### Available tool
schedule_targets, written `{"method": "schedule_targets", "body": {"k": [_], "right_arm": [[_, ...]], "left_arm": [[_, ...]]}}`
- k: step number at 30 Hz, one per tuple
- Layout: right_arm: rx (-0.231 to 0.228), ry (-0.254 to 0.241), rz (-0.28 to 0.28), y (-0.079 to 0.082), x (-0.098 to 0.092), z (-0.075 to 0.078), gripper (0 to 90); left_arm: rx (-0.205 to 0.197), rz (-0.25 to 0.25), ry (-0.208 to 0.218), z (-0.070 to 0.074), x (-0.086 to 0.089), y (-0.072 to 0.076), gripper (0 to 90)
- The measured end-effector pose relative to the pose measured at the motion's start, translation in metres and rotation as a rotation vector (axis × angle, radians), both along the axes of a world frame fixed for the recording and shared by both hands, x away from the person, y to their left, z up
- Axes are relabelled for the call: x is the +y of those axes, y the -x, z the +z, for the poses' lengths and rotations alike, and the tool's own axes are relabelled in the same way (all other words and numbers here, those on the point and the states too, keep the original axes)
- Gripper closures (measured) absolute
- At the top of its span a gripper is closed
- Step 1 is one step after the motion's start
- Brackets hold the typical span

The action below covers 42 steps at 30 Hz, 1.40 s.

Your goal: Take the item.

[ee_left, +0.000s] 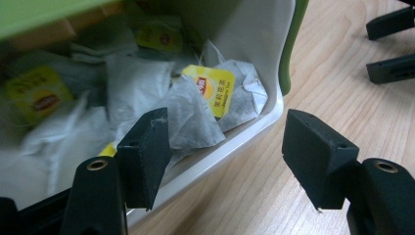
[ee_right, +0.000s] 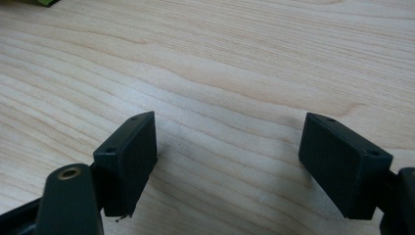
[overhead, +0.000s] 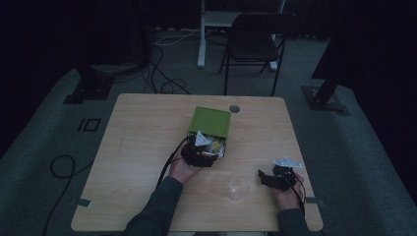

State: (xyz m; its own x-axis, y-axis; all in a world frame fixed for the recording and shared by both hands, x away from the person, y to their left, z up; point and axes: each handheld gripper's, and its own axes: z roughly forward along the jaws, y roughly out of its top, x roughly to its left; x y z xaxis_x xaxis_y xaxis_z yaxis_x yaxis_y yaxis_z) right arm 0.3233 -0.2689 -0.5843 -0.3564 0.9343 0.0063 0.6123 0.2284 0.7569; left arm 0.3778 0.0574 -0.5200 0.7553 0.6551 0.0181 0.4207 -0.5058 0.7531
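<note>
Looks like a lab/recording studio, dimly lit: lone wooden table [overhead: 147, 147] mid-frame on grey carpet, black curtains along top and sides, stand bases [overhead: 91, 88] upper left & right, loose cables [overhead: 162, 73] on floor, folding chair [overhead: 255, 44] top centre.

- High view is running very dim; room edges are sinking into black, table [overhead: 147, 147] is barely showing.
- Both gripper views are reading bright and even.
- Tea bags [ee_left: 54, 112] at the left are blurring; lid [ee_left: 44, 14] is smearing out of focus.
</note>
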Motion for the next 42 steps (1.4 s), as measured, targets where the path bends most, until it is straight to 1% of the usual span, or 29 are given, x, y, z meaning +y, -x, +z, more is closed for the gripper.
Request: {"method": "schedule_targets", "body": {"k": [2,3,4,6,7,8,9,11,13,14,15,16,18,19,20,21,26,28,30,33,37,39,42], "right_arm": [[0.0,0.0,0.0,0.0,0.0,0.0,21.8],[0.0,0.0,0.0,0.0,0.0,0.0,21.8],[0.0,0.0,0.001,0.0,0.0,0.0,21.8],[0.0,0.0,0.001,0.0,0.0,0.0,21.8],[0.0,0.0,0.001,0.0,0.0,0.0,21.8],[0.0,0.0,0.001,0.0,0.0,0.0,21.8],[0.0,0.0,0.001,0.0,0.0,0.0,21.8],[0.0,-0.001,0.001,0.0,0.0,0.0,21.8],[0.0,0.0,0.001,0.0,0.0,0.0,21.8],[0.0,0.0,0.002,0.0,0.0,0.0,21.7],[0.0,0.0,0.001,0.0,0.0,0.0,21.8],[0.0,0.001,0.002,0.0,0.0,0.0,21.8],[0.0,0.001,0.002,0.0,0.0,0.0,21.8],[0.0,0.001,0.002,0.0,0.0,0.0,21.8],[0.0,0.001,0.002,0.0,0.0,0.0,21.8],[0.0,0.001,0.002,0.0,0.0,0.0,21.8],[0.0,0.0,0.002,0.0,0.0,0.0,21.8],[0.0,0.0,0.001,0.0,0.0,0.0,21.8],[0.0,-0.001,0.001,0.0,0.0,0.0,21.8],[0.0,0.0,0.001,0.0,0.0,0.0,21.8],[0.0,-0.001,0.001,0.0,0.0,0.0,21.8],[0.0,0.0,0.001,0.0,0.0,0.0,21.8],[0.0,0.001,0.002,0.0,0.0,0.0,21.8]], "left_arm": [[0.026,0.003,-0.008,-0.003,-0.001,-0.002,36.3],[0.037,-0.004,-0.008,-0.004,-0.001,-0.002,37.7],[0.033,-0.007,-0.015,-0.004,-0.001,0.0,38.1],[0.041,-0.013,-0.017,-0.003,-0.001,0.002,38.2],[0.039,-0.013,-0.018,-0.002,0.0,0.003,38.2],[0.04,-0.011,-0.009,-0.002,0.001,0.005,38.2],[0.04,-0.011,-0.009,-0.002,0.001,0.005,38.4],[0.043,-0.012,0.006,-0.003,0.004,0.011,38.5],[0.046,-0.013,0.008,-0.003,0.005,0.013,38.7],[0.044,-0.018,0.007,-0.003,0.007,0.018,38.8],[0.044,-0.018,0.007,-0.003,0.007,0.018,38.9],[0.045,-0.014,0.005,-0.003,0.008,0.023,39.6],[0.045,-0.017,0.0,-0.002,0.008,0.027,41.9],[0.031,-0.015,0.001,-0.001,0.008,0.029,42.8],[0.031,-0.015,0.001,-0.001,0.008,0.029,42.8],[0.015,-0.007,0.011,0.003,0.008,0.031,42.8],[-0.032,0.023,0.027,0.013,0.007,0.027,46.2],[-0.032,0.044,0.014,0.014,0.005,0.023,50.7],[-0.032,0.059,0.016,0.013,0.005,0.019,53.1],[-0.032,0.069,0.013,0.012,0.004,0.016,54.0],[-0.032,0.064,0.002,0.01,0.001,0.01,53.7],[-0.033,0.061,-0.014,0.009,-0.002,0.007,53.7],[-0.029,0.056,-0.019,0.008,-0.004,0.005,56.7]]}}
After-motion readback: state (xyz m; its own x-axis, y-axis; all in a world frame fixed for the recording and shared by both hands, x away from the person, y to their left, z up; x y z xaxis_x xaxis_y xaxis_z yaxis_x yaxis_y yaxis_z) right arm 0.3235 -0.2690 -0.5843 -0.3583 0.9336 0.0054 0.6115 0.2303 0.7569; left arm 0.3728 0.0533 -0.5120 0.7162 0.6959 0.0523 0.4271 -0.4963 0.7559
